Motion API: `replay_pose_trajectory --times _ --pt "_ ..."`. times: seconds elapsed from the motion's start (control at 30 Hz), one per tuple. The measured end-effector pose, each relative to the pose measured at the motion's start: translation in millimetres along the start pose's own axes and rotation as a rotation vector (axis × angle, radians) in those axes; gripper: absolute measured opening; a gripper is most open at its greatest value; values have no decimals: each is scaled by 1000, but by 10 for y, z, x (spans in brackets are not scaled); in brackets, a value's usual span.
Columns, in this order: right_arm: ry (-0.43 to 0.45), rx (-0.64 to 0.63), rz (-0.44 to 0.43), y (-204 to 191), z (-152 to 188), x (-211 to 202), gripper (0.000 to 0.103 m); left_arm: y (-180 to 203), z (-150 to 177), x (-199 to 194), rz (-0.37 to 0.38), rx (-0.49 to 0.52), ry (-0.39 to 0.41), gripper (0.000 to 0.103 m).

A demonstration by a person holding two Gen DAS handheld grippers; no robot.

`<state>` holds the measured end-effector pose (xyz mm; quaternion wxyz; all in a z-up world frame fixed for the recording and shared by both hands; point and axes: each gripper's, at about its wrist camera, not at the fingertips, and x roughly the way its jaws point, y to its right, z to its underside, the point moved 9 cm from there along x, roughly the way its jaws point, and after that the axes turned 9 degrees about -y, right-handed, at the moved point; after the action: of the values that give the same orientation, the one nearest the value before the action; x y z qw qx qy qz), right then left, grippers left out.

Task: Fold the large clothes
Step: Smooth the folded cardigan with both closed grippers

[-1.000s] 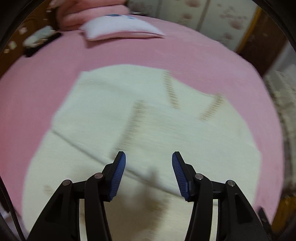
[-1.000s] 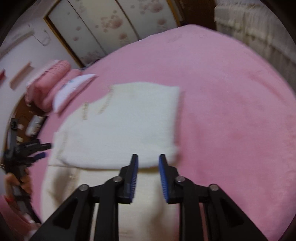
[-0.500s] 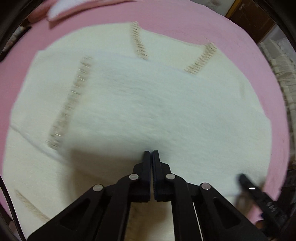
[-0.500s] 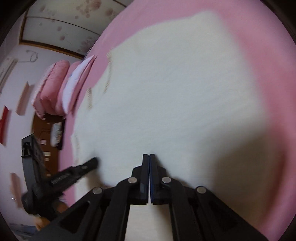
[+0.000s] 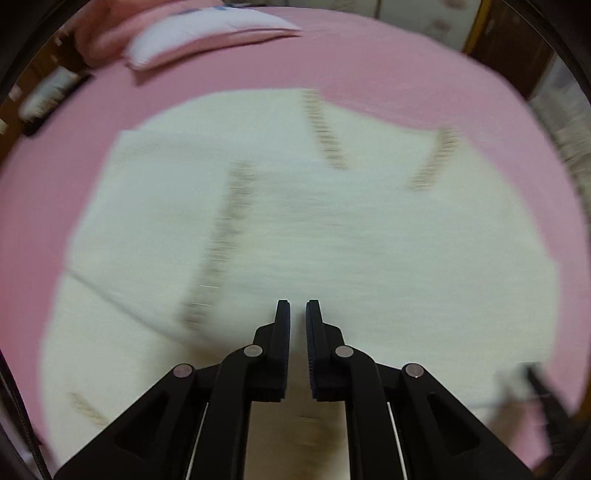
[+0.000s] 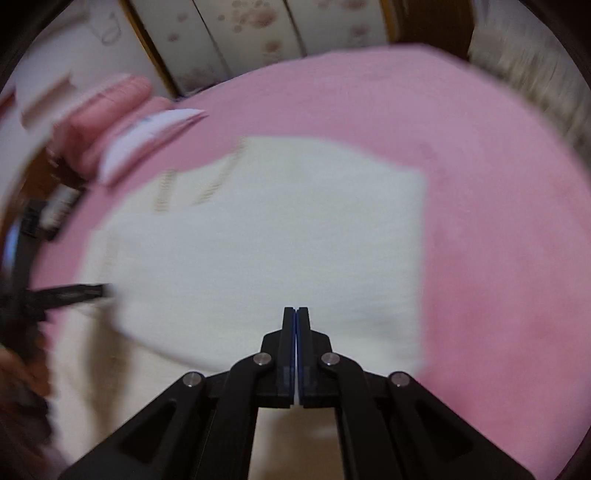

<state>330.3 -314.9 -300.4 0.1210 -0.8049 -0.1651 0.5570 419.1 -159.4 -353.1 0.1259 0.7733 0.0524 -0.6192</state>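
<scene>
A large cream garment (image 5: pixel 332 236) with beige ribbed trims lies spread on the pink bed (image 5: pixel 406 85), one layer folded over the rest. My left gripper (image 5: pixel 297 308) points down over its near middle. Its jaws stand a narrow gap apart and are opening, and no cloth shows pinched between them. In the right wrist view the same garment (image 6: pixel 277 229) shows a folded edge running toward my right gripper (image 6: pixel 296 312), which is shut with its pads flush and nothing visible between them. The left gripper (image 6: pixel 74 291) reaches in from the left, blurred. The right gripper (image 5: pixel 535 384) is a dark blur at the lower right.
A white pillow (image 5: pixel 207 33) and rolled pink bedding (image 6: pixel 107 110) lie at the head of the bed. Floral wardrobe doors (image 6: pixel 251 33) stand behind it. A pale fringed cover (image 6: pixel 528 70) hangs at the far right edge. Bare pink blanket (image 6: pixel 509 221) flanks the garment.
Both grippers were open a second ago, then closed low over the cloth. Now the left jaws have parted slightly, the right stays shut, and both views sit farther back from the garment.
</scene>
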Motion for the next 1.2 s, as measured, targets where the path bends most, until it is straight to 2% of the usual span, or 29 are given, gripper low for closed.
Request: replay_pose_trajectory --times 0.07,0.13,0.23,0.27,0.37,0.43,0.47,0.6,0.67,0.73,0.83,0.97,1.07,1.2 --pt "-50 72 -129 -122 3 184 0 222 -13 61 94 12 -15 6" --pt "-100 152 -231 -213 -22 426 0 461 -100 203 143 26 -47 6" --pt "-101 206 -289 -233 -226 671 0 657 -341 377 184 30 -53 6" --pt "-93 214 -293 -225 -321 722 0 672 -447 428 173 32 -48 6" --pt "-61 186 -257 -222 -499 757 0 614 -690 519 125 25 -29 5" --pt "-19 105 -162 -100 -714 728 0 492 -817 545 106 -14 -30 2" --pt "-3 81 -111 11 -778 714 0 444 -848 533 97 -27 -19 1" --pt "59 137 30 680 -972 553 0 -5 -1033 507 -61 -103 50 1" --pt "80 185 81 963 -976 393 0 -185 -1104 582 -47 -126 41 1" --pt "79 229 69 1101 -950 308 0 -192 -1106 628 -13 -105 21 1" --pt "65 280 37 1171 -817 218 0 -158 -1083 632 -50 -58 6 1" --pt "23 269 50 1016 -608 218 0 -140 -962 622 -76 -53 0 1" --pt "-16 270 49 874 -470 257 0 -232 -756 578 -86 -51 -2 1" --pt "-66 268 42 767 -90 180 0 -253 -536 564 -113 -21 2 1"
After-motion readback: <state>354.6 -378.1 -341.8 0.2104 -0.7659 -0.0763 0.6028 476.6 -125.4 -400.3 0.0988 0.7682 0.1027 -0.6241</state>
